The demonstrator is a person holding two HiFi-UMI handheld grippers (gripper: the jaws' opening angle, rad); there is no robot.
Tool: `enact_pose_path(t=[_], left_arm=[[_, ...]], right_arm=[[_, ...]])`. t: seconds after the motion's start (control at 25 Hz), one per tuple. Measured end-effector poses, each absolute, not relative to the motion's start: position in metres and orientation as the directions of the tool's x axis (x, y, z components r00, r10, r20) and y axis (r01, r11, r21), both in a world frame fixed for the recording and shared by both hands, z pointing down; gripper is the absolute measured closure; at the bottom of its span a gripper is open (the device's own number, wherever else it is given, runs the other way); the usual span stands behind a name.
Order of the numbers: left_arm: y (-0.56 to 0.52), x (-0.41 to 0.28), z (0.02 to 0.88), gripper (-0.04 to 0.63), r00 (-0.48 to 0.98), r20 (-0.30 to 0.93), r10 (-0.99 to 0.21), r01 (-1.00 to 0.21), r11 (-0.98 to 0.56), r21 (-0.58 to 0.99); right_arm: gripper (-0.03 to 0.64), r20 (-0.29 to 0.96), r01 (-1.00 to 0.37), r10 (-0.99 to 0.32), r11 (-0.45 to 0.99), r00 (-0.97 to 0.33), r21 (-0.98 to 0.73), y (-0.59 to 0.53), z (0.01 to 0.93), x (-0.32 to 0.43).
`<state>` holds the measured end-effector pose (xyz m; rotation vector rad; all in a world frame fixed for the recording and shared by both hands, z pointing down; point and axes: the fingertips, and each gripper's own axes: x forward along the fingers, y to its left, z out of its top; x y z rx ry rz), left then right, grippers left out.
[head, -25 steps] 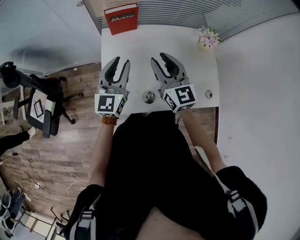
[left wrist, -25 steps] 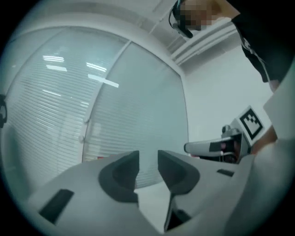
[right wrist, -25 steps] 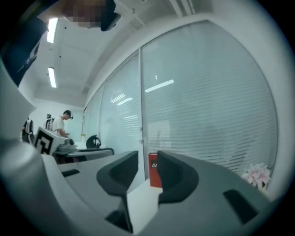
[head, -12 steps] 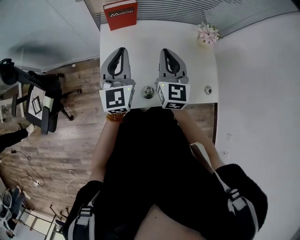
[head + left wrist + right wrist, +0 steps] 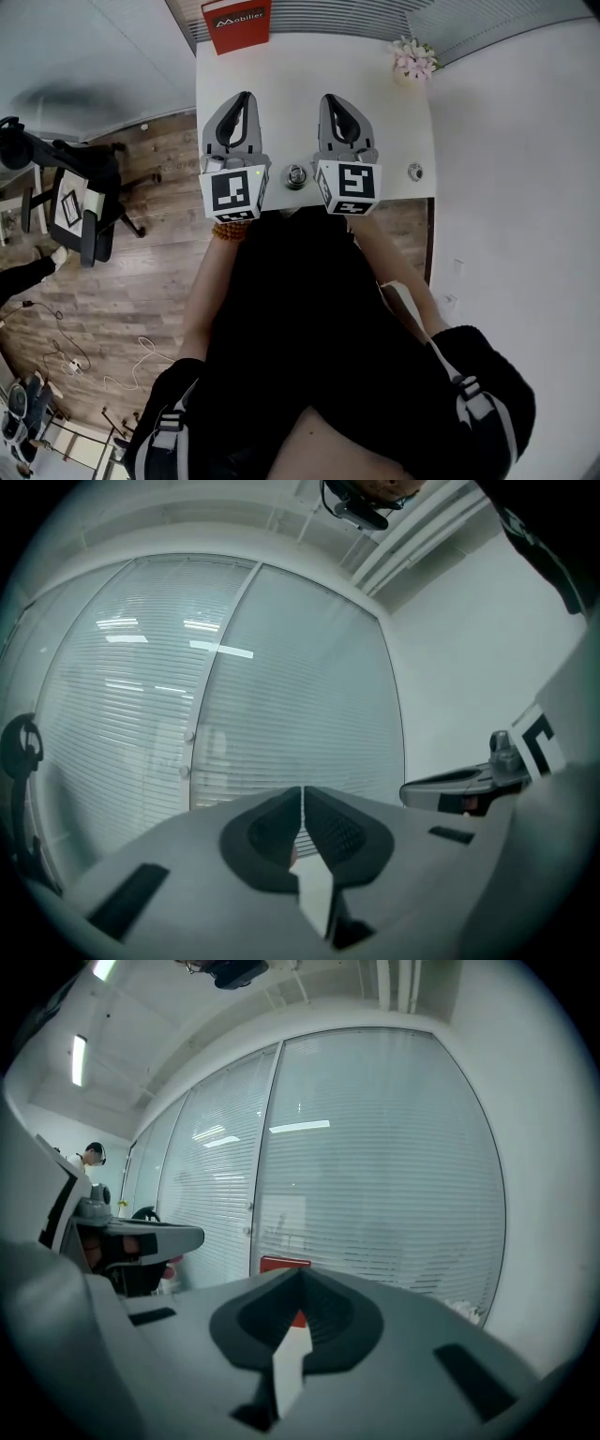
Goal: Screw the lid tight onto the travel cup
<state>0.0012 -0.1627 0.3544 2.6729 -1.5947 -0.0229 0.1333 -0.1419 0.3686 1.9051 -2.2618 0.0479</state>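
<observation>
White surface [image 5: 281, 75] carries the travel cup [image 5: 296, 175], upright between my left tool [image 5: 244, 99] and right tool [image 5: 332, 101], both pinched closed on nothing. What I take for its lid [image 5: 414, 172] lies right of the cup, well apart. Cup looks metal, so probably rigid and slick; I'd clamp its wall.

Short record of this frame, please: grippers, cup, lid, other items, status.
left gripper: shut, empty
right gripper: shut, empty
cup: on table, seen between the grippers, untouched
lid: likely the small round thing near table's right edge, apart from cup
other: red box, flowers at far edge
status: lid not on
</observation>
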Motion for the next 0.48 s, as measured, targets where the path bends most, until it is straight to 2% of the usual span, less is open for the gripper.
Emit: enact_pose_path(t=[0.48], left_arm=[[-0.1577, 0.0026, 0.3541, 0.578, 0.482, 0.008, -0.876, -0.876, -0.482, 0.036]], right_arm=[[0.62, 0.162, -0.978, -0.974, 0.179, -0.161, 0.103, -0.1395, 0.3659, 0.1319]])
